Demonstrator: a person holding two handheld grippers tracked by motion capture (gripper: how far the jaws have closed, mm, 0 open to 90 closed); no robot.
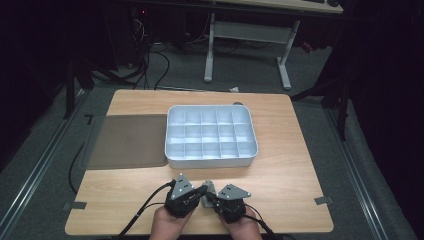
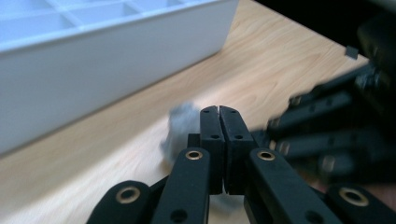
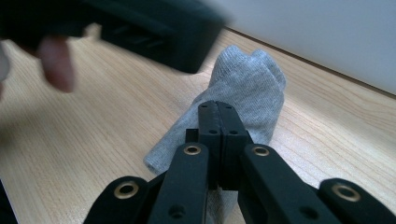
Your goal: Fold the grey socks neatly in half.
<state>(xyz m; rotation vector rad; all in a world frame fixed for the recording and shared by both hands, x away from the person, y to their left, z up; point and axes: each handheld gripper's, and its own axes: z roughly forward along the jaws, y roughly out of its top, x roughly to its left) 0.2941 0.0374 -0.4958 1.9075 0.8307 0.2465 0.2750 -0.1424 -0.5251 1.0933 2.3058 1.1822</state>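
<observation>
a light wooden counter [image 1: 280, 150] stood on a grey carpeted floor [image 1: 240, 75] in a dark room, black drapes closing off both sides. beyond the far edge, a second desk on white legs [image 1: 285, 65], with cables [image 1: 155, 55] trailing over the floor to its left. pale rails ran along the floor on either side of the counter. small grey tape marks [image 1: 323, 200] sat near the counter's near corners

a white compartment tray [image 1: 210, 136] lay about the middle of the counter, its many small cells showing nothing inside from above. a dark translucent lid or sheet [image 1: 127, 141] lay flat just beside it on the left, overhanging the counter's left edge

at the near edge, two hands came in from below. the left tongs [image 1: 204, 190] and the right tongs [image 1: 209, 196] pointed toward each other, tips nearly meeting over a small grey sock [image 3: 247, 88] that lay on the wood just in front of the tray's near wall

in the right gripper view, the right tongs were pressed together on the sock, grey knit cloth spreading out beyond and below the tips. in the left gripper view, the left tongs [image 2: 219, 122] were pressed together, tips meeting flush; a blurred grey bit of the sock sat just left of and behind them, and whether any cloth was caught between them could not be told. the other tongs showed blurred at the right of that view
</observation>
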